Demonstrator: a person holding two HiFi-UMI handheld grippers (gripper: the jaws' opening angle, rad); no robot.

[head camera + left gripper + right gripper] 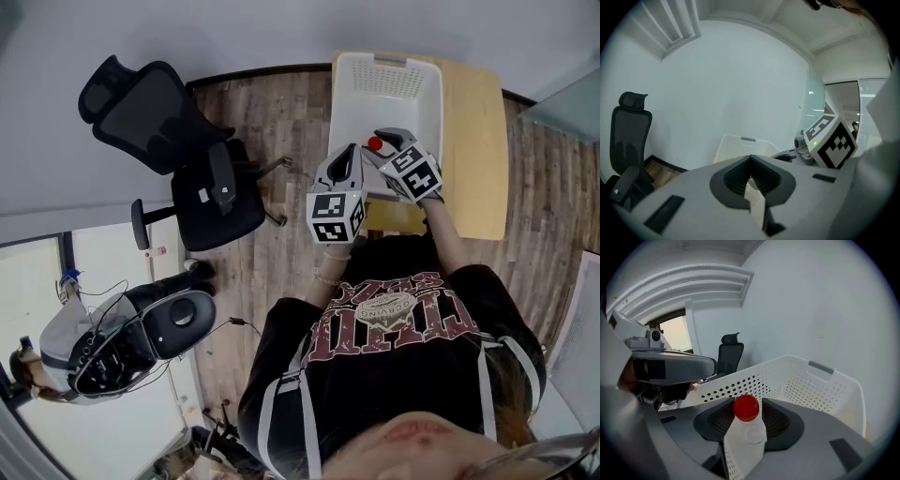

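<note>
Inside right claw point(748, 423) — clear bottle point(746, 433), red cap point(746, 408)

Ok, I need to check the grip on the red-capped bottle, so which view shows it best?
The right gripper view: the red-capped bottle sits mid-frame, clamped between the jaws of the right gripper. The head view shows only its cap as a small red dot against the white basket. The left gripper view doesn't show it.

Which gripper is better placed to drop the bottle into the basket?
Right. The right gripper is shut on the bottle, red cap up, at the basket. The left gripper has its jaws together on nothing.
</note>
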